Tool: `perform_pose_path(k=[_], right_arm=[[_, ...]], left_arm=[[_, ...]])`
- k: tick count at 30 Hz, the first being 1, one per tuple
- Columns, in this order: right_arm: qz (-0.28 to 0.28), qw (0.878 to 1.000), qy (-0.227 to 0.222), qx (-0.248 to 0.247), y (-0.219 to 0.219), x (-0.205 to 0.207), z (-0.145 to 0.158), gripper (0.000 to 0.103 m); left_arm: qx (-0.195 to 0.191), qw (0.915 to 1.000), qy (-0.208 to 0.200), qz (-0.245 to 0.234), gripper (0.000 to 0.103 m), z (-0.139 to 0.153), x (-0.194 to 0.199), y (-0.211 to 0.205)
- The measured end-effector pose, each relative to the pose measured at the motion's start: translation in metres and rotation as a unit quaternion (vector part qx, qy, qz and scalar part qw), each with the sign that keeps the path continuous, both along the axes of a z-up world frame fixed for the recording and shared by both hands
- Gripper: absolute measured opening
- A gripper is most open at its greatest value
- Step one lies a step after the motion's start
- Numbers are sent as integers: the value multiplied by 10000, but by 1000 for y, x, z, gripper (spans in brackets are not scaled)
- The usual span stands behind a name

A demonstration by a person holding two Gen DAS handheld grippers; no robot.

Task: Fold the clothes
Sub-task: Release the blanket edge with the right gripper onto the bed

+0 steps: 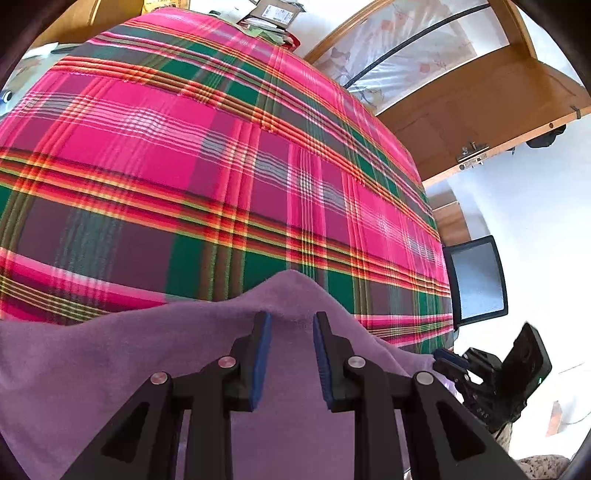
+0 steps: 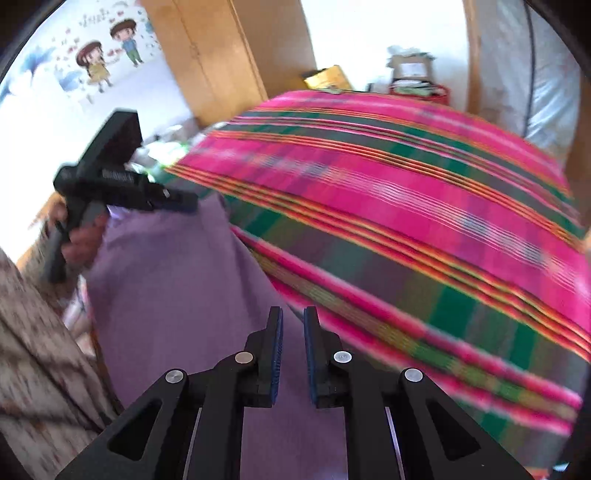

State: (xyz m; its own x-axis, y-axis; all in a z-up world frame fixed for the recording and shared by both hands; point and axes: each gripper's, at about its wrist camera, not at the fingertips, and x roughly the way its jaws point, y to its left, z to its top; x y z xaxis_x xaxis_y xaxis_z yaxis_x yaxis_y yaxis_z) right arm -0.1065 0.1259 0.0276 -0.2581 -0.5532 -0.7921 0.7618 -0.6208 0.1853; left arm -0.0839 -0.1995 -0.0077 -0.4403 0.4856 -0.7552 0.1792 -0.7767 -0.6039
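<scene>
A purple cloth (image 1: 110,369) lies over the near edge of a bed covered by a pink, green and red plaid blanket (image 1: 221,147). My left gripper (image 1: 291,332) hovers over the cloth with a clear gap between its blue pads. Cloth shows in the gap and rises to a peak just ahead of the tips. My right gripper (image 2: 293,325) is over the same cloth (image 2: 166,277), its pads slightly apart and not pressing on it. The right wrist view shows the left gripper (image 2: 184,202) at the cloth's far corner. The left wrist view shows the right gripper (image 1: 445,357) at the cloth's right edge.
A wooden door (image 1: 480,110) and a black monitor (image 1: 476,280) stand right of the bed. Boxes (image 1: 273,14) sit past the bed's far end. A wooden wardrobe (image 2: 221,55) and a cartoon wall picture (image 2: 103,55) are behind. The person's patterned garment (image 2: 33,350) is at left.
</scene>
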Motion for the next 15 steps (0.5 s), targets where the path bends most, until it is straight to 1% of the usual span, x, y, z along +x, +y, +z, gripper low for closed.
perform_pose_path(k=[4, 7, 11, 13, 14, 15], right_arm=[[-519, 9986, -103, -20, 35, 11, -4, 14], [-913, 9957, -88, 123, 59, 17, -8, 15], [-1388, 9903, -101, -26, 84, 10, -8, 15], [-1459, 9891, -97, -145, 89, 7, -8, 16], [-1429, 9896, -92, -167, 91, 5, -8, 17], [-1312, 9912, -93, -161, 88, 4, -9, 20]], left_arm=[[-13, 10000, -52, -40, 23, -4, -7, 6], [-39, 10000, -62, -3, 23, -5, -10, 6], [-89, 9999, -115, 52, 23, -8, -12, 8], [-134, 9998, -114, 68, 23, -8, -11, 9], [-157, 9998, -114, 77, 23, -8, -11, 10], [-180, 9997, -113, 85, 23, -8, -11, 11]])
